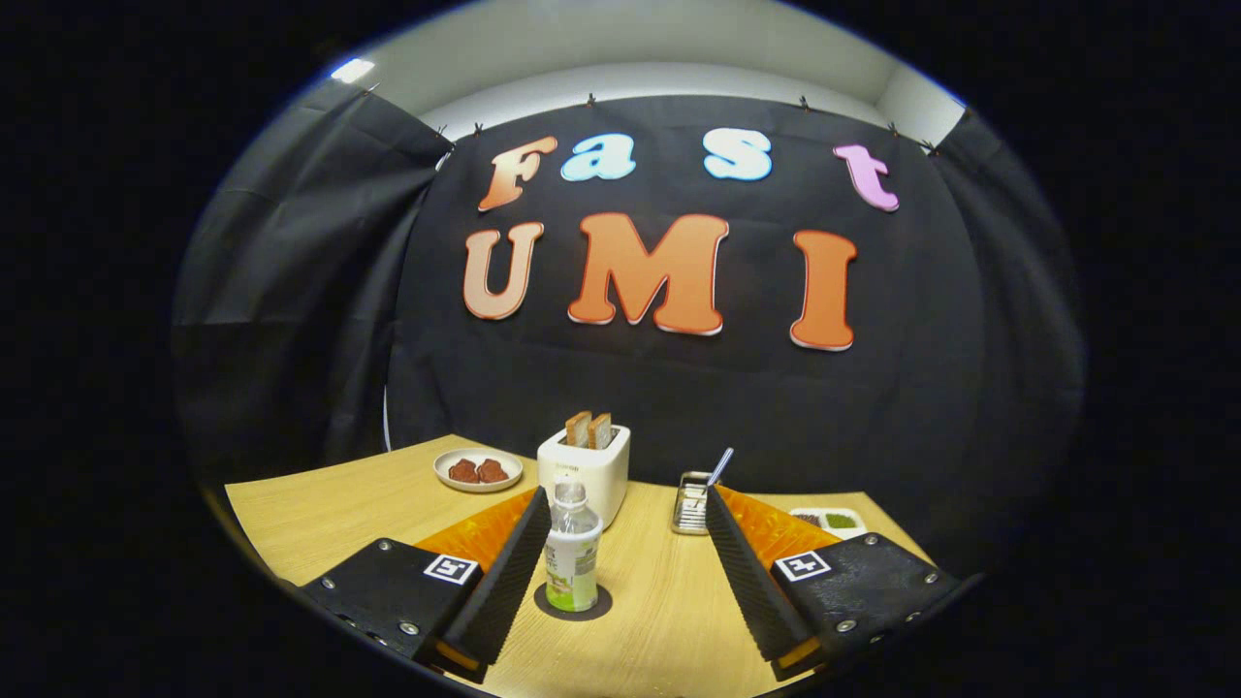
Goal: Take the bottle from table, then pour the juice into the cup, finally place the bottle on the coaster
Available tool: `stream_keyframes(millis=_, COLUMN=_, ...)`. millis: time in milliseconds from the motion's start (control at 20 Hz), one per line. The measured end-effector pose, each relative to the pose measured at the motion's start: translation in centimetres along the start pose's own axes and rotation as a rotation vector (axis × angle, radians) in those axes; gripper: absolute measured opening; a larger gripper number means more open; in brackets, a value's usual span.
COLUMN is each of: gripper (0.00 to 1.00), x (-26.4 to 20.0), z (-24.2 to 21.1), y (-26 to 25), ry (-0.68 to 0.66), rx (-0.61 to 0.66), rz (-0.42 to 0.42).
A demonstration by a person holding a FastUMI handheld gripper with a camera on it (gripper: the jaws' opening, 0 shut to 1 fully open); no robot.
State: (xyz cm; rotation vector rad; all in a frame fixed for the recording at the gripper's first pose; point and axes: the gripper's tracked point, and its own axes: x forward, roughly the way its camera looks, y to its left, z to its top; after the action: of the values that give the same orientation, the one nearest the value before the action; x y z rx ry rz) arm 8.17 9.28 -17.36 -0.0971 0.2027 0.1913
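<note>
plate (478, 470): far left, beside the toaster (585, 472)
bottle (572, 560): standing on the coaster (573, 602), against the left finger
gripper (620, 543): spread wide, holding nothing
step: bottle looks placed; next, back straight away

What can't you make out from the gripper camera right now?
- Cup: partly behind the far fingertip, so any juice inside is unreadable.
- Dish: half hidden by that finger; contents too small.
- Bottle: stands on coaster between the open gripper fingers; contact with the near finger unclear.
</note>
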Motion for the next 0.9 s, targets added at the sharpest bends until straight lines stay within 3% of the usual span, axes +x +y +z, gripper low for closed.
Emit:
stream_keyframes(millis=150, gripper=0.96, x=-3.0, z=5.2, y=-2.3, ry=-0.064, rx=-0.03, rz=-0.067)
stream_keyframes(millis=450, gripper=0.97, x=-8.2, z=13.0, y=-4.6, ry=-0.155, rx=0.039, rz=-0.107)
stream_keyframes(millis=650, gripper=0.97, x=-11.0, z=16.7, y=-6.5, ry=-0.226, rx=-0.029, rz=-0.174)
stream_keyframes(millis=900, gripper=0.98, x=-14.4, z=20.2, y=-6.1, ry=-0.256, rx=0.012, rz=-0.143)
